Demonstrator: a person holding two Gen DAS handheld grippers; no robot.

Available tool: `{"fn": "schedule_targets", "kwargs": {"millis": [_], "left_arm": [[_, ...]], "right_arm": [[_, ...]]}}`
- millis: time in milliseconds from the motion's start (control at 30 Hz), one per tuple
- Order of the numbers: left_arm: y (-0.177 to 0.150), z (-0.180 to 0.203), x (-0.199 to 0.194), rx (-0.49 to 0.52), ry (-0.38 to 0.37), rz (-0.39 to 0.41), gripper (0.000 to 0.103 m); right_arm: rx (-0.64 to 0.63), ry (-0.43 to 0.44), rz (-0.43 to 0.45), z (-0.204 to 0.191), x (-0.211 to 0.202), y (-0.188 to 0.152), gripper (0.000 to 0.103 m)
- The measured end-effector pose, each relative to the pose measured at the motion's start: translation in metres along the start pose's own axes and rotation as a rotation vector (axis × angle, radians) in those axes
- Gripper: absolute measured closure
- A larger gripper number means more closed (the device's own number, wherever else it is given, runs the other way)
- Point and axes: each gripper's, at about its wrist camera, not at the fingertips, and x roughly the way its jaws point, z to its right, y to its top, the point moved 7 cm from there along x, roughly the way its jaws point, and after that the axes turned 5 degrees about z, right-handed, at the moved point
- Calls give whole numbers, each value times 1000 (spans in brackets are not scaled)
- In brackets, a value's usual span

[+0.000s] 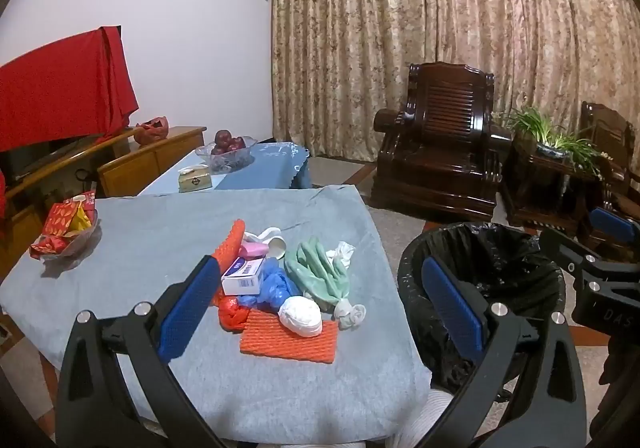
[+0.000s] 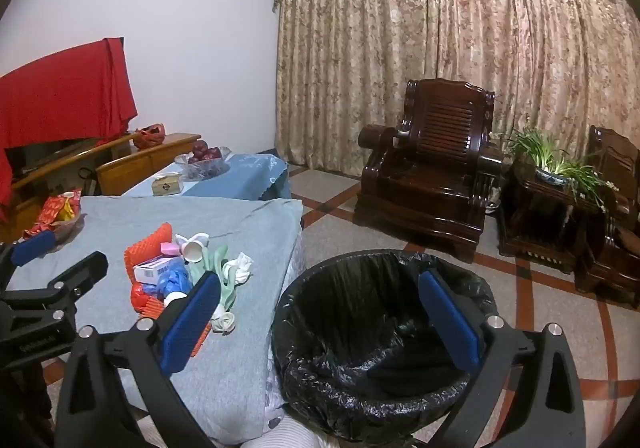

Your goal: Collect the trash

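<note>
Left wrist view: your left claw [image 1: 320, 308] stands wide and empty above the trash pile [image 1: 280, 284] on the counter [image 1: 140, 240]. Your right claw [image 2: 320, 316], likewise wide and empty, hangs over the bin [image 2: 360, 368], which appears unfilled. Nothing collected yet; all remains.

A table [image 1: 168, 240] with a grey cloth [image 1: 280, 400] held a heap of trash. In the heap were an orange mat [image 1: 288, 340], a white box [image 1: 242, 280], a blue bag [image 1: 276, 284], a red bag [image 1: 232, 314], a green glove [image 1: 320, 272], a white wad [image 1: 300, 314] and a cup [image 1: 278, 246]. A dish of red packs [image 1: 64, 232] sat near the far left edge. A black bin [image 2: 360, 328] stood on the tiled floor [image 2: 540, 308] just beside the table.
</note>
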Motion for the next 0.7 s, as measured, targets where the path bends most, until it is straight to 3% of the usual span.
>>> {"fn": "schedule_targets", "kwargs": {"millis": [700], "left_arm": [[0,0,0,3,2,-5,5]], "right_arm": [[2,1,-7,0,1,0,6]]}}
